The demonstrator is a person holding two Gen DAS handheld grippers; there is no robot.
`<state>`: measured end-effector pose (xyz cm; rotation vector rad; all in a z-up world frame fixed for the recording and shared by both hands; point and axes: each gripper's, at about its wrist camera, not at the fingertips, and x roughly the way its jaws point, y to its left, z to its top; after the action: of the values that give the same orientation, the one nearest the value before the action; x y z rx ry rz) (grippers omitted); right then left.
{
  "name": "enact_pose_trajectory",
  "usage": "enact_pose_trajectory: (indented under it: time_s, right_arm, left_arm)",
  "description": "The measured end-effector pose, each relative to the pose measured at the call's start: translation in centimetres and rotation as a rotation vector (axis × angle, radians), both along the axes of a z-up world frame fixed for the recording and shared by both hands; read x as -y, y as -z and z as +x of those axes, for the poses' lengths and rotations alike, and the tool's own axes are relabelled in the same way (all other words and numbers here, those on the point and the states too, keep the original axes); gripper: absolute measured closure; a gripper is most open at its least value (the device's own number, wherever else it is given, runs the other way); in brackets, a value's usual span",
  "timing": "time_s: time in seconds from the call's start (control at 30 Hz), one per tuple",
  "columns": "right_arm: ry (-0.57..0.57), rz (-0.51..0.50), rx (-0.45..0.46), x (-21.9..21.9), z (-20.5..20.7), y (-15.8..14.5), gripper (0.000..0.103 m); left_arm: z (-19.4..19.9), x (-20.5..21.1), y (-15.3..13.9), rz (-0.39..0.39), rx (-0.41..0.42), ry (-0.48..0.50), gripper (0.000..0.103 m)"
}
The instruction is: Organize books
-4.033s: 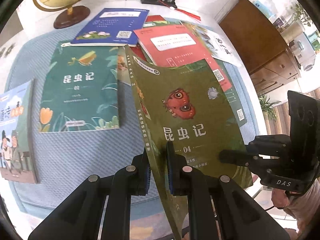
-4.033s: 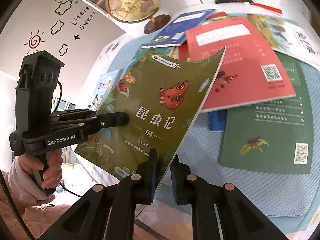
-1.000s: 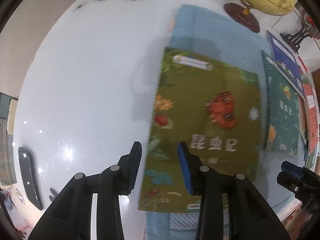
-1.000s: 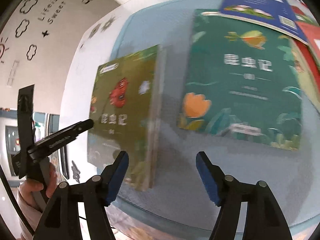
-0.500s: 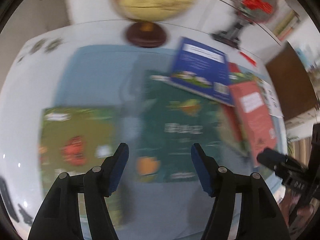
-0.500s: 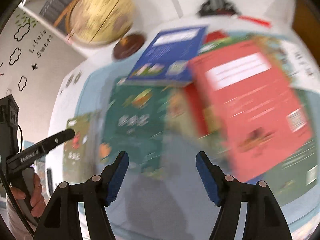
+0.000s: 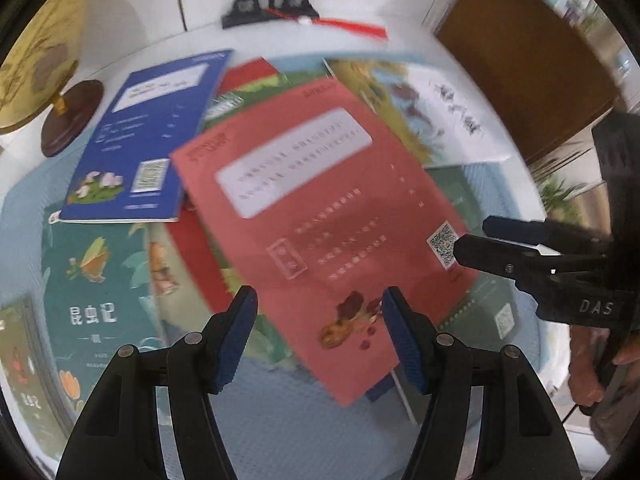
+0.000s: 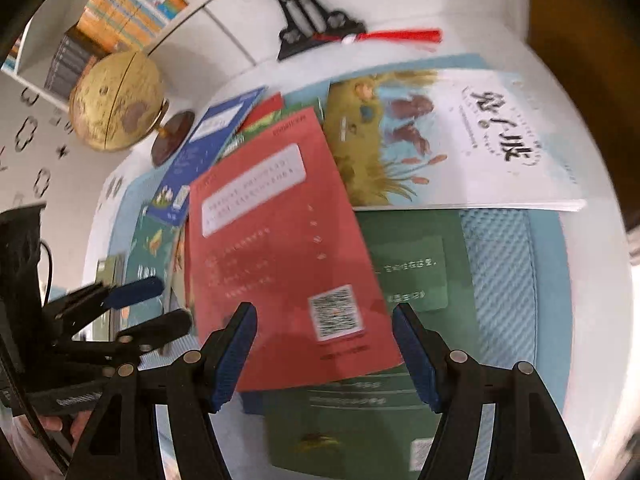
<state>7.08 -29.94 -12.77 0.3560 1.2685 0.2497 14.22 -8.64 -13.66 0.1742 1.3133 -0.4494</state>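
Both grippers over the red book, nothing held

We aim our left gripper (image 7: 318, 334) and right gripper (image 8: 324, 354) steeply down, jaws apart and empty. The red book (image 8: 276, 248) tops the pile on the blue mat (image 8: 504, 280), its long axis running away from us, tilted; its near edge overhangs the green book (image 8: 404, 264).

You've got a gold globe (image 8: 116, 100) on a brown base (image 8: 173, 136) far left, black ornate stand (image 8: 308, 20) w/ red tassel (image 8: 396, 36) at far centre, blue mat (image 8: 508, 280) underneath, wooden cabinet (image 7: 528, 52) far right.
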Motion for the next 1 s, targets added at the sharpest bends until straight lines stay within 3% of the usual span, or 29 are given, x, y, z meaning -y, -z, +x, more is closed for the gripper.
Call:
enact_pose_trajectory:
  time_s: [0.23, 0.43, 0.5, 0.63, 0.73, 0.9, 0.93, 1.0]
  right_arm:
    - [-0.112, 0.105, -0.042, 0.9, 1.6, 3.1, 0.035]
    - [-0.147, 0.289, -0.038, 1.5, 3.2, 3.9, 0.035]
    - [-0.155, 0.354, -0.074, 1.2, 3.9, 4.3, 0.033]
    - [-0.261, 0.436, -0.118, -0.1, 3.1, 3.1, 0.033]
    - [-0.329, 0.497, -0.138, -0.7, 2.1, 2.7, 0.038]
    - [-0.303, 0.464, -0.176, -1.9, 2.3, 4.6, 0.072]
    - [-0.266, 0.453, -0.179, -2.0, 2.5, 5.1, 0.074]
    - [-0.201, 0.526, -0.19, -1.7, 2.6, 5.9, 0.074]
  left_arm:
    - [0.6, 0.1, 2.2, -0.046, -0.086, -0.089, 0.04]
    - [1.0, 0.2, 2.3, -0.06, -0.072, -0.088, 0.04]
    - [1.3, 0.5, 2.5, -0.045, -0.067, -0.087, 0.04]
    - [1.8, -0.1, 2.7, -0.029, -0.062, -0.113, 0.04]
    - [2.1, -1.2, 2.8, -0.051, -0.068, -0.12, 0.04]
    - [2.4, -1.8, 3.0, 0.002, -0.029, -0.12, 0.04]
    - [2.5, -1.9, 2.9, -0.003, -0.031, -0.12, 0.04]
    - [2.6, -2.1, 2.9, -0.012, -0.033, -0.112, 0.039]
